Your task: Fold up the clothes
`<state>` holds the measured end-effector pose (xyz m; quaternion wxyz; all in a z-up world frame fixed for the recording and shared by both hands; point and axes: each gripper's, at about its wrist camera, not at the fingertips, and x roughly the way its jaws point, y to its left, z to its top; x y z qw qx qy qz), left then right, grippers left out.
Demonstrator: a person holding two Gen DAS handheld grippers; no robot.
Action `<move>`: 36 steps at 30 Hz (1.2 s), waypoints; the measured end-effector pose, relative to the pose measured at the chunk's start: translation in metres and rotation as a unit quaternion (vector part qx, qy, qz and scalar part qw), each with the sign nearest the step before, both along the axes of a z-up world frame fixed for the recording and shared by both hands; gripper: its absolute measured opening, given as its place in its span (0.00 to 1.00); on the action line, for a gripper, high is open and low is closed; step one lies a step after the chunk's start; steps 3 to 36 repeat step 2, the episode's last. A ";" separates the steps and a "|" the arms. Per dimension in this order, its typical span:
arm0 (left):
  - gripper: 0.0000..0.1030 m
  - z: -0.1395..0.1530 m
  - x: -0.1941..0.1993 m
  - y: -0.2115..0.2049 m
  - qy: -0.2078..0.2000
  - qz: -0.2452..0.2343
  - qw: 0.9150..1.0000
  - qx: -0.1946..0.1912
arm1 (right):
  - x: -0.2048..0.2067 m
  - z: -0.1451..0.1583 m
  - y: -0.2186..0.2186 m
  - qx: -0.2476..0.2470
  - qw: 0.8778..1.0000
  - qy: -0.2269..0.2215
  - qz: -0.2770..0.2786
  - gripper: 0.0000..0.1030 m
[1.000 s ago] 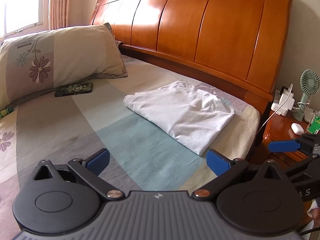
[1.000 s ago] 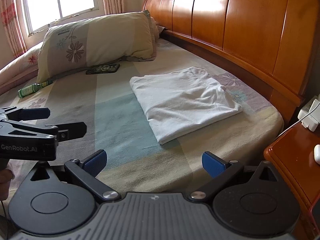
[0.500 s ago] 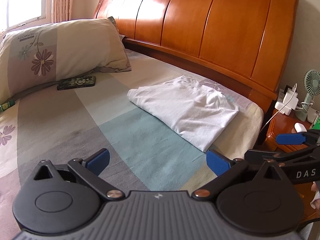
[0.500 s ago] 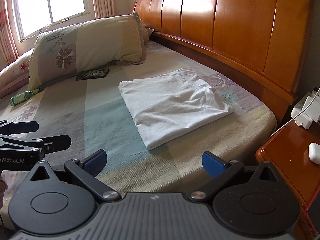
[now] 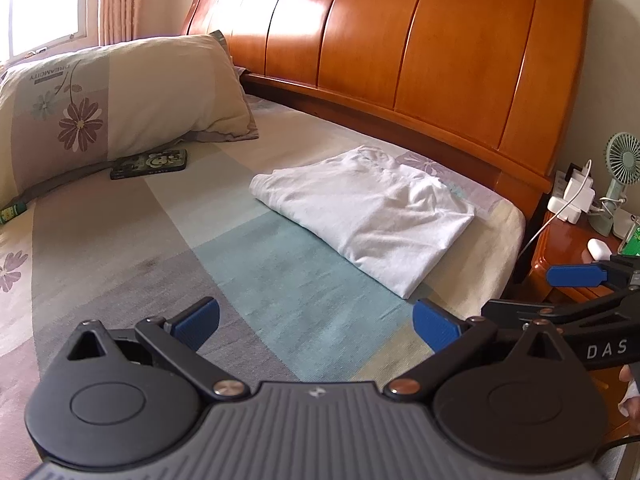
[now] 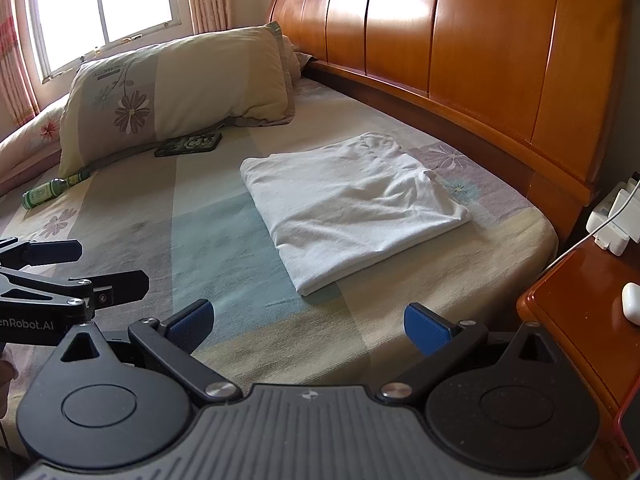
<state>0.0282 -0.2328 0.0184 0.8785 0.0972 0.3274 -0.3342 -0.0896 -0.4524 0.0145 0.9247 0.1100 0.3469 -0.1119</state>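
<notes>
A white garment [image 5: 372,216] [image 6: 352,210] lies folded into a neat rectangle on the bed, near the wooden headboard [image 5: 420,44]. My left gripper [image 5: 316,320] is open, held back over the near part of the bed with nothing between its blue pads. My right gripper [image 6: 308,318] is open too and just as far short of the garment. Each gripper shows at the edge of the other's view: the right gripper [image 5: 580,292] at the right, the left gripper [image 6: 76,268] at the left.
A flowered pillow [image 6: 176,92] leans at the back left with a dark phone [image 6: 188,145] and a green bottle [image 6: 54,188] in front of it. A wooden nightstand [image 6: 580,328] on the right carries chargers [image 5: 572,196], a small fan [image 5: 620,184] and white earbuds [image 6: 631,303].
Both grippers drifted slightly, shifting the view of the bed; the folded garment has not moved. Both stayed open.
</notes>
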 end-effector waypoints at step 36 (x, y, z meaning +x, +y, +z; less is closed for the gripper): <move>0.99 0.000 -0.001 0.000 -0.001 0.000 1.000 0.001 | -0.001 0.000 0.000 0.001 1.000 -0.001 0.000 1.00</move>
